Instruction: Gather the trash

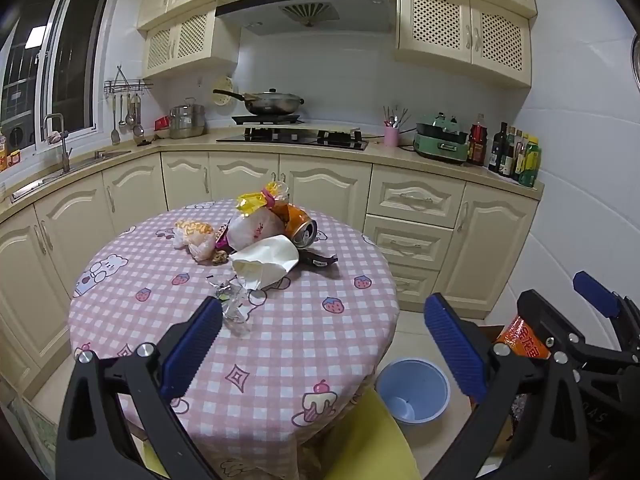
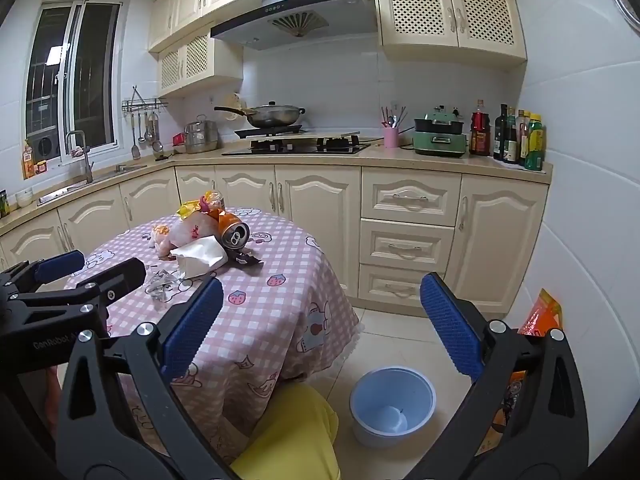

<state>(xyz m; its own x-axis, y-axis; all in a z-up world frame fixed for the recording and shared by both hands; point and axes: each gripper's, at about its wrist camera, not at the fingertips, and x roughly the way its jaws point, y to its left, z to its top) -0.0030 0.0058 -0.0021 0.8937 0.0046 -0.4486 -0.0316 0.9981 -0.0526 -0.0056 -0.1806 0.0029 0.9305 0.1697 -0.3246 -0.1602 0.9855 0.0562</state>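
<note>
The blue-padded fingers (image 1: 192,348) of the left gripper (image 1: 324,344) are spread wide with nothing between them, and those of the right gripper (image 2: 320,324) are held apart in the same way, also empty. Both are tilted a little downward and kept short of the round surface (image 1: 280,344) with its pink checked cloth, apparently so that a first piece can be chosen.

The trash is heaped near the middle of that surface: a crumpled white paper bag (image 1: 266,262), a dented orange can (image 1: 300,228) lying on its side just behind it, a dark wrapper (image 1: 320,259) beside the can, plastic bags (image 1: 196,236) to the left, and a scrap of clear wrap (image 1: 232,304) lying nearest the left fingers (probably the easiest first pick).

A pale blue bin (image 2: 392,404) is set on the floor just beside the surface, below the right gripper, so collected pieces can be dropped straight in. It looks almost empty, so the task is judged barely begun.
</note>
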